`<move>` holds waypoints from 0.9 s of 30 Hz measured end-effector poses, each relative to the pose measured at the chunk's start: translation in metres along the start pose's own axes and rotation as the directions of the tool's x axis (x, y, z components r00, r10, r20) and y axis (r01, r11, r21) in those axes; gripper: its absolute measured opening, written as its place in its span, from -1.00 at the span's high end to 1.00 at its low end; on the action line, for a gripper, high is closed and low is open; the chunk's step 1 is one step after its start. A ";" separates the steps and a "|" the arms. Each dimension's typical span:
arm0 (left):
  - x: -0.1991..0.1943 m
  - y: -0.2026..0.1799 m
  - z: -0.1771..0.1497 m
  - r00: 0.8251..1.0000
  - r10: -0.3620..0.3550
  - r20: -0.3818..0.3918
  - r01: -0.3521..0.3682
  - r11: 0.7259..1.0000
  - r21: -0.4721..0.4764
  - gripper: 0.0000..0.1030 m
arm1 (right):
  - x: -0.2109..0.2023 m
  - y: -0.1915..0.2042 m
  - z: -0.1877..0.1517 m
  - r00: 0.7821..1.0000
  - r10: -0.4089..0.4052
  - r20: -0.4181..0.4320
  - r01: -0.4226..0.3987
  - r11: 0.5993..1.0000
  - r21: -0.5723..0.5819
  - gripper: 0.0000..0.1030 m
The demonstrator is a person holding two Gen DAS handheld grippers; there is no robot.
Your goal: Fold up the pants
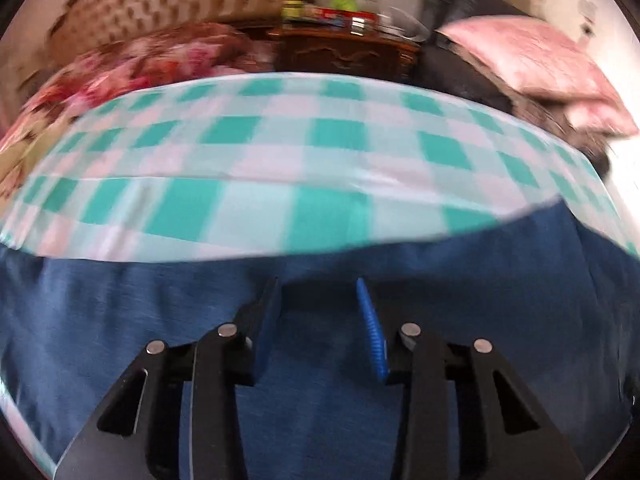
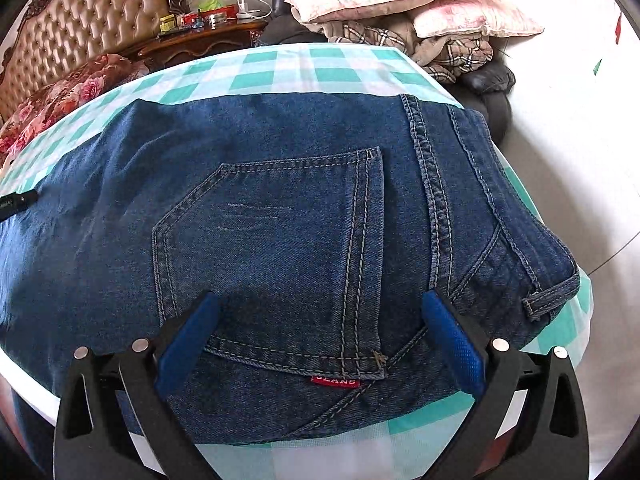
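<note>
Blue denim jeans [image 2: 280,216] lie flat, back pocket [image 2: 276,256] up, on a table w/ green-and-white check cloth [image 2: 256,76]. Left tool [image 1: 318,292] sits over plain denim at the pants' left part, jaws partly open, nothing seen gripped; view blurred. Right tool [image 2: 320,312] sits over the seat, jaws at widest, straddling the pocket's lower edge, w/ red label [image 2: 334,381] just below; nothing held. Waistband [image 2: 532,256] is right of the tool.
</note>
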State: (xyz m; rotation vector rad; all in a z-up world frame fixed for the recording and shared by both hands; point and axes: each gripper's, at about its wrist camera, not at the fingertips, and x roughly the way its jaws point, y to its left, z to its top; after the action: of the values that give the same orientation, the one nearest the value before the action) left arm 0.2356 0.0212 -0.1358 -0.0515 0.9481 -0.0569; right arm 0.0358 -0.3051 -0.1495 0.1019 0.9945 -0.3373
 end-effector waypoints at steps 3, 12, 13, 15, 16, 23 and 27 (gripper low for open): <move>-0.003 0.020 0.003 1.000 -0.020 0.014 0.021 0.998 -0.055 0.19 | 0.000 0.000 0.000 1.000 0.000 0.001 0.000 1.000 0.000 -0.90; -0.031 0.115 -0.004 0.984 0.174 0.047 -0.155 0.951 -0.266 0.03 | 0.001 0.000 -0.001 1.000 -0.001 0.009 0.001 1.000 -0.001 -0.90; -0.041 0.120 -0.009 0.983 0.174 0.064 -0.150 0.951 -0.270 0.03 | 0.001 0.000 0.000 1.000 -0.002 0.010 0.002 1.000 -0.002 -0.90; -0.058 0.130 -0.028 0.982 0.169 0.084 -0.141 0.953 -0.269 0.03 | 0.000 0.000 -0.001 1.000 -0.003 0.010 0.003 1.000 -0.001 -0.90; -0.064 0.138 -0.040 0.982 0.174 0.077 -0.147 0.951 -0.273 0.03 | 0.000 0.000 -0.001 1.000 -0.002 0.009 0.002 1.000 -0.002 -0.90; -0.090 0.211 -0.112 0.966 0.256 0.038 -0.228 0.912 -0.341 -0.04 | -0.028 0.014 0.018 0.996 -0.015 0.087 0.017 1.000 -0.020 -0.90; -0.116 0.265 -0.125 0.957 0.278 0.086 -0.209 0.861 -0.464 -0.04 | -0.053 0.061 0.030 0.982 0.128 0.138 -0.111 0.986 -0.125 -0.90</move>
State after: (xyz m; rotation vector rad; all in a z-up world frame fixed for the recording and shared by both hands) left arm 0.0734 0.2912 -0.1324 -0.3613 0.7936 0.4029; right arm 0.0538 -0.2428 -0.0931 0.0300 0.8573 -0.1725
